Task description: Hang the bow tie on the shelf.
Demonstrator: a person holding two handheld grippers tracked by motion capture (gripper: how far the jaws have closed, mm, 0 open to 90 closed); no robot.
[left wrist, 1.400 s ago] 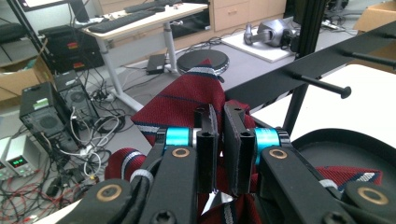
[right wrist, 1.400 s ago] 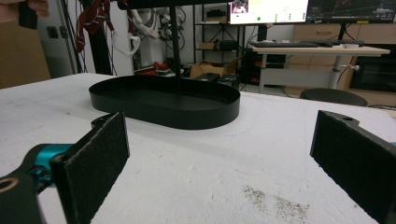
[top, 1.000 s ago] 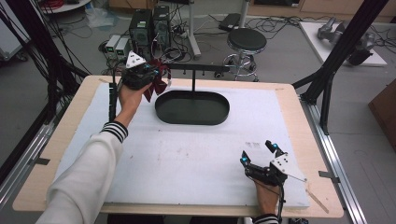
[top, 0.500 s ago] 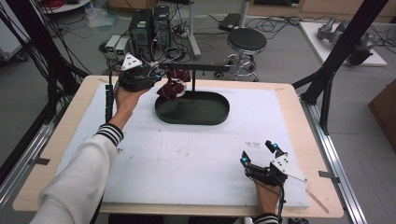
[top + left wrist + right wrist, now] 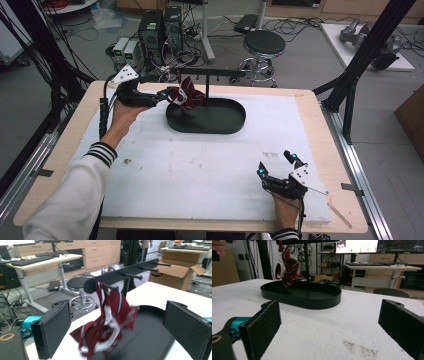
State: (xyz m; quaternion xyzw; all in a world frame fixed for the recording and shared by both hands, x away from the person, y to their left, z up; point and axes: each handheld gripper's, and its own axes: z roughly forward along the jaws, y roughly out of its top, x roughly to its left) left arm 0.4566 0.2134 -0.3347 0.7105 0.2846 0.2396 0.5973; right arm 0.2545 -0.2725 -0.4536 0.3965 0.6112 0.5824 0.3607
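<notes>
Left gripper (image 5: 117, 330): jaws just opened, spread beside dark red-and-white patterned cloth (image 5: 107, 325) | cloth: hung on black rack peg (image 5: 111, 286), released | right gripper (image 5: 278, 165): spread, resting | left: withdraw.

Beyond your left tongs, past the table's far edge, a black round stool (image 5: 264, 42) stands on the grey floor (image 5: 300, 60) beside computer towers (image 5: 160, 30) and tangled cables. Farther off you face wooden drawer cabinets (image 5: 100, 252), a desk with keyboards (image 5: 37, 261) and an open cardboard box (image 5: 180, 271).

black left gripper (image 5: 162, 95) with grey three-cornered plate, teal fittings, black cable; white sleeve (image 5: 70, 200), striped cuff.
</notes>
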